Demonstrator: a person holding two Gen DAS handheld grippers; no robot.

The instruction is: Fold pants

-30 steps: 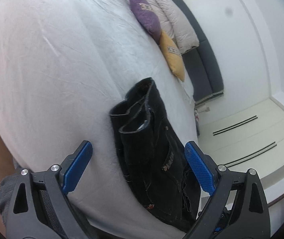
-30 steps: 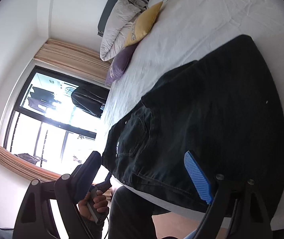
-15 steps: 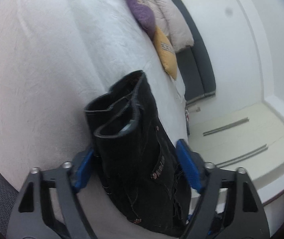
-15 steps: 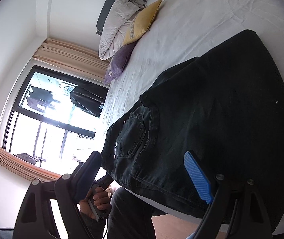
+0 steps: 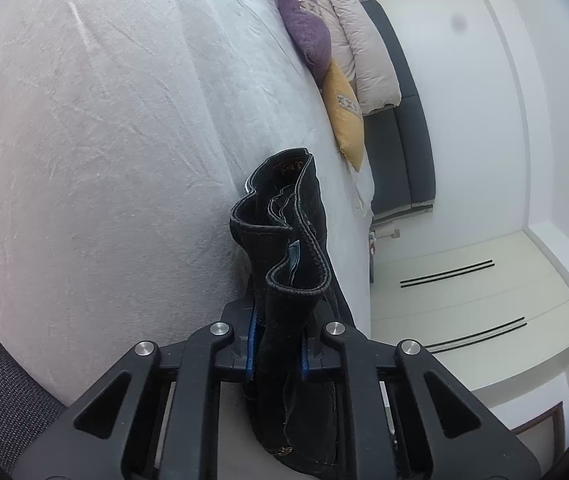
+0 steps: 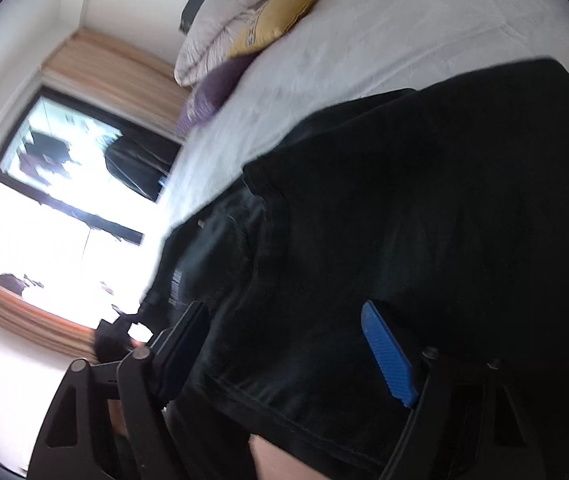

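Where it gaped before, left hand-held gripper (image 5: 276, 354) now clamps pants (image 5: 288, 264); right (image 6: 288, 344) stays apart.

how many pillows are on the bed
3, all at the head of the bed: a purple pillow, a yellow pillow beside it, and a white pillow behind them. Others may be hidden.

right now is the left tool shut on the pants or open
Shut: the left tool has both blue pads pressed against a bunched edge of the black pants.
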